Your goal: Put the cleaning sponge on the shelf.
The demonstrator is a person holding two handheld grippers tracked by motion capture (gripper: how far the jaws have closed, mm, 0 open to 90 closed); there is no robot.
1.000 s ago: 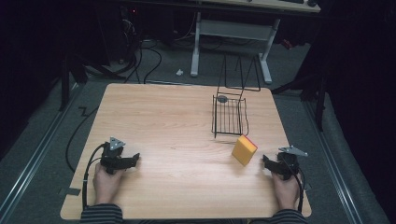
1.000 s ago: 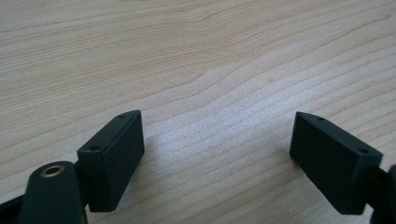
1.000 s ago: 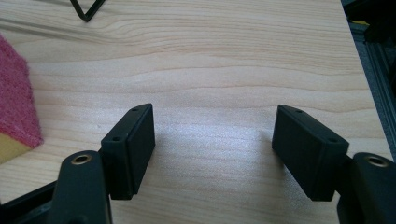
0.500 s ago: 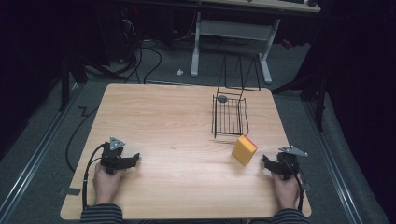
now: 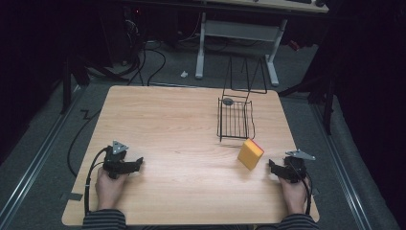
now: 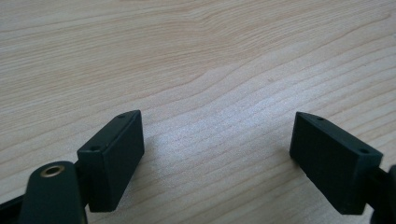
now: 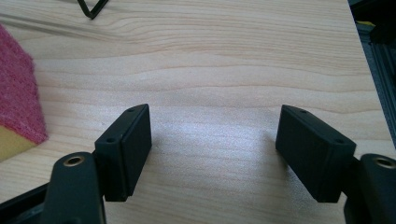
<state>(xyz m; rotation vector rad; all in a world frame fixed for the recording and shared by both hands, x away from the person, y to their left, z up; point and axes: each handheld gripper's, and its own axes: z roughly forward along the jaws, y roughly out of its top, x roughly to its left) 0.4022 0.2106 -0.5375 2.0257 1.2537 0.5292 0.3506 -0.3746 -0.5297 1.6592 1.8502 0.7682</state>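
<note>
We see the right hand-held gripper (image 5: pixel 274 167) resting on the bench (image 5: pixel 172 124) at the near right; its jaws have just been opening and stand wide with nothing between; the sponge (image 5: pixel 250 154) lies just left of it; the left hand-held gripper (image 5: pixel 136 164), near left, gapes empty; a wire basket (image 5: pixel 235 120) stands farther off.
</note>
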